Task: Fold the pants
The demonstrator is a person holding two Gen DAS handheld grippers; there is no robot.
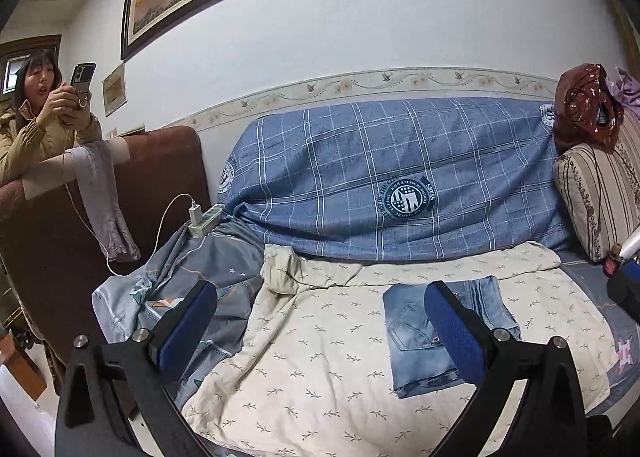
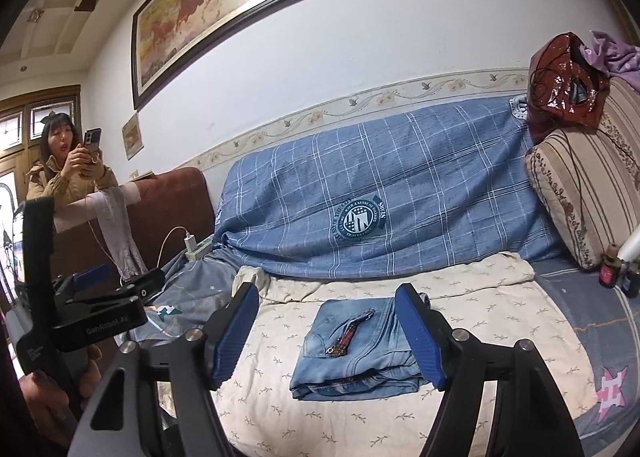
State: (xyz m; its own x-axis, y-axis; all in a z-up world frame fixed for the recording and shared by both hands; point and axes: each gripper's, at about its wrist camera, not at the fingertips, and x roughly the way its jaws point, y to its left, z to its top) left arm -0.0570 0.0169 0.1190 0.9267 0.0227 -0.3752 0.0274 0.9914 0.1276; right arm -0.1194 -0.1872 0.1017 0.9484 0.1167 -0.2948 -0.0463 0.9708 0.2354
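Since folded light-blue denim pants already lie as compact stack on cream leaf-print sheet of sofa, step looks like release and retreat. Left gripper and right gripper: jaws apart, empty, above fabric. Withdraw straight back, avoid snagging top layer; check edges square.

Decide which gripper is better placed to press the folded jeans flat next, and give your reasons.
Right, probably. The right gripper frames the jeans squarely between its open fingers; in the left gripper view they lie off towards its right finger. Both hover clear.
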